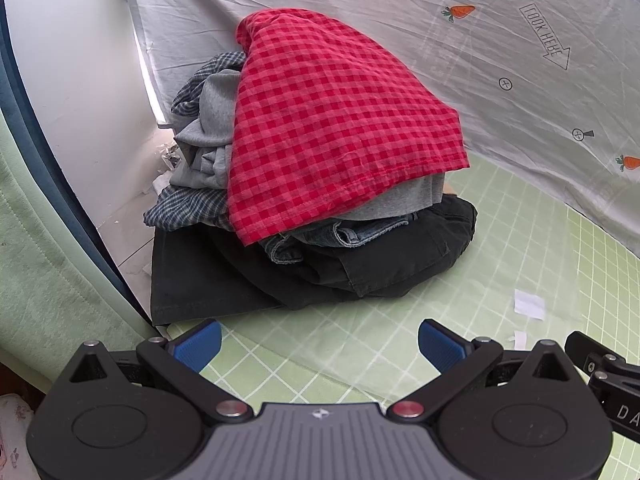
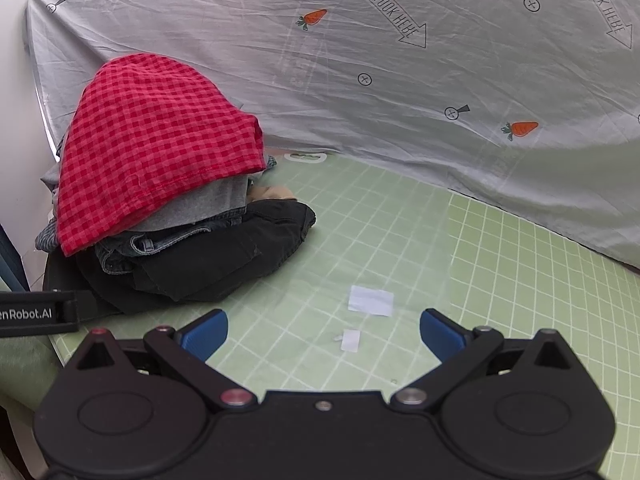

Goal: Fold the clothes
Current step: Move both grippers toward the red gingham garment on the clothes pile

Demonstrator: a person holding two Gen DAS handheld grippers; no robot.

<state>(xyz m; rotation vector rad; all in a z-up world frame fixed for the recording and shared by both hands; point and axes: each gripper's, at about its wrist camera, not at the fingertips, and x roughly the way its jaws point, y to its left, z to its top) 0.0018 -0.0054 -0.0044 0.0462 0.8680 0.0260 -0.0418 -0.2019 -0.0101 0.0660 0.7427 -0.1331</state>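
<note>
A heap of clothes lies at the back left of a green grid mat (image 1: 360, 340) (image 2: 440, 260). On top is a red checked cloth (image 1: 336, 120) (image 2: 152, 140), draped over grey garments (image 1: 212, 128), a blue-grey plaid shirt (image 1: 188, 204), denim (image 1: 340, 236) (image 2: 160, 244) and a black garment (image 1: 380, 268) (image 2: 224, 256) at the bottom. My left gripper (image 1: 319, 346) stands open just in front of the heap, nothing between its blue pads. My right gripper (image 2: 323, 334) is also open, empty, over the mat to the right of the heap.
A grey sheet printed with carrots and arrows (image 1: 440, 40) (image 2: 400, 80) hangs behind the mat. White tape patches (image 2: 370, 300) (image 1: 528, 304) lie on the mat. A white wall (image 1: 80, 80) and a green cushion edge (image 1: 48, 260) are at left. Each gripper's body edge shows in the other's view.
</note>
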